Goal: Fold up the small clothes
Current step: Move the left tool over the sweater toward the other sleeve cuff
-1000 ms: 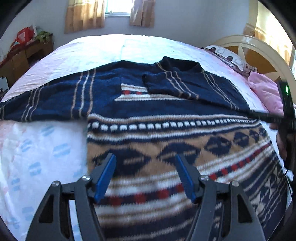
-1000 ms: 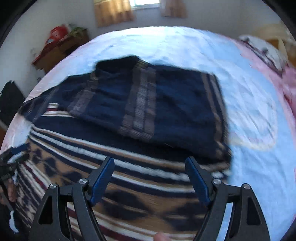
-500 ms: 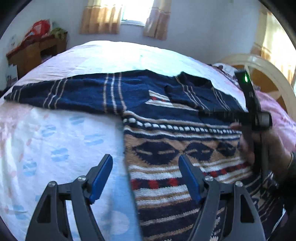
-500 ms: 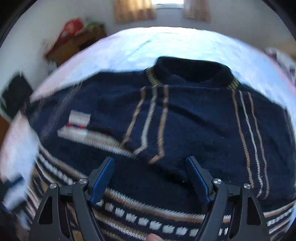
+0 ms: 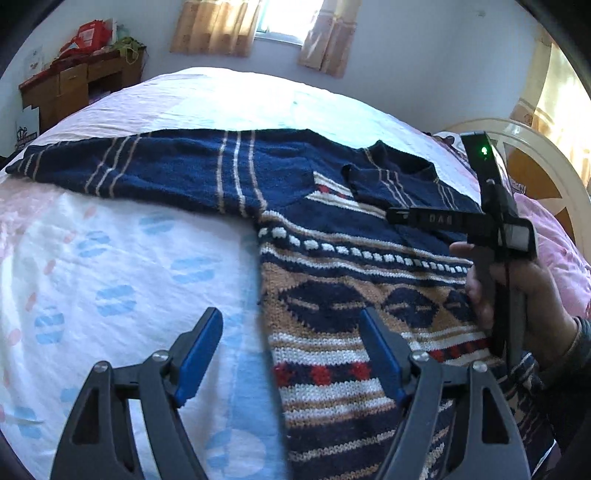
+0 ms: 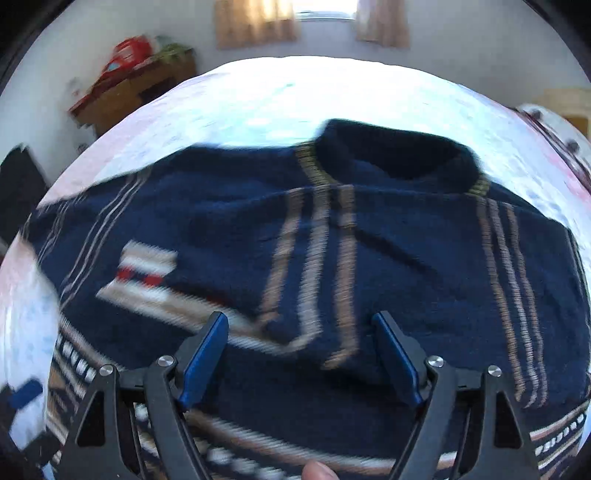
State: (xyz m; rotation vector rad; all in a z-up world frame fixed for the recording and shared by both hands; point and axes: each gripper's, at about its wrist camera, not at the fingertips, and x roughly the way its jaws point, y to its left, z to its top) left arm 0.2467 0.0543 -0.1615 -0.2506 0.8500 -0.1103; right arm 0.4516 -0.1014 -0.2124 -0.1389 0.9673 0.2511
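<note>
- Left wrist view: sweater (image 5: 332, 266) lies flat on the bed (image 5: 110, 258), one sleeve already folded across the chest; left tool (image 5: 291, 339) gapes empty over its side edge
- Right tool (image 6: 301, 345) hovers spread wide, holding nothing
- Likely next: pinch the outstretched sleeve (image 5: 110, 170); fold it inward

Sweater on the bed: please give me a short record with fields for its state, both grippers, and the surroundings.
garment: navy patterned sweater, flat on the bed
right sleeve: folded across the chest
left sleeve: spread out sideways
left gripper: open, over the sweater's side edge
right gripper: open, over the folded sleeve
background: wooden desk, curtained window
</note>
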